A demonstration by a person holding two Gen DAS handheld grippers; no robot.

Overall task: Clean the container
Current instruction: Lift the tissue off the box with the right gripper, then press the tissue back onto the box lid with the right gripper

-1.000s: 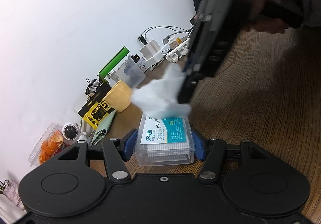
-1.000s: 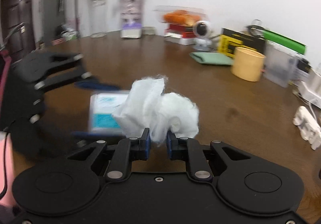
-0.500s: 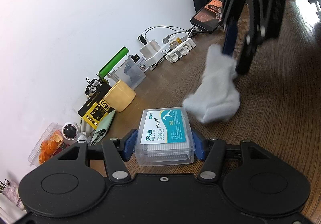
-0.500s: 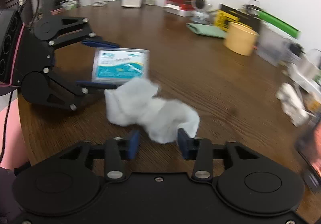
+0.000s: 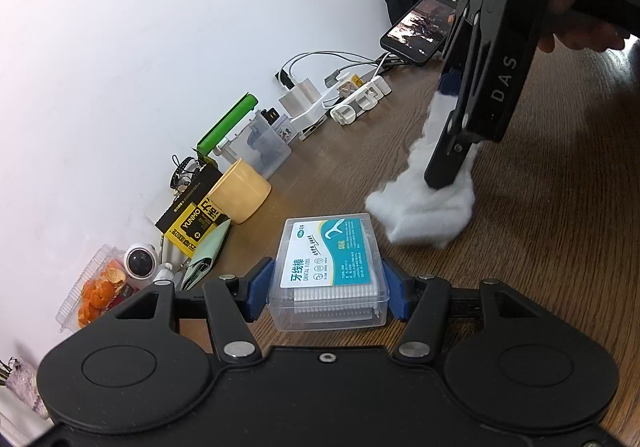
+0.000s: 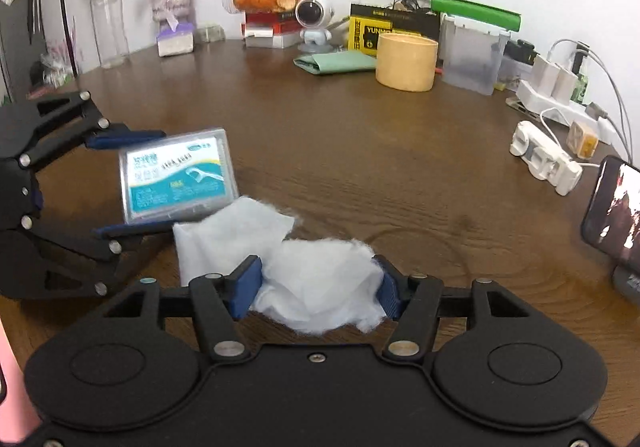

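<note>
Two grippers work over the brown wooden table (image 6: 360, 151). The left gripper (image 5: 329, 283) has its blue pads pressed against both sides of the clear dental-floss container (image 5: 330, 271), gripping it at the six o'clock edge of its own view. The right gripper (image 6: 318, 283) stands with its jaws spread wide, and the white wipe (image 6: 280, 263) lies loose on the table between them, touching the container's near corner at ten o'clock. A yellow cup (image 6: 406, 61) sits at one o'clock.
</note>
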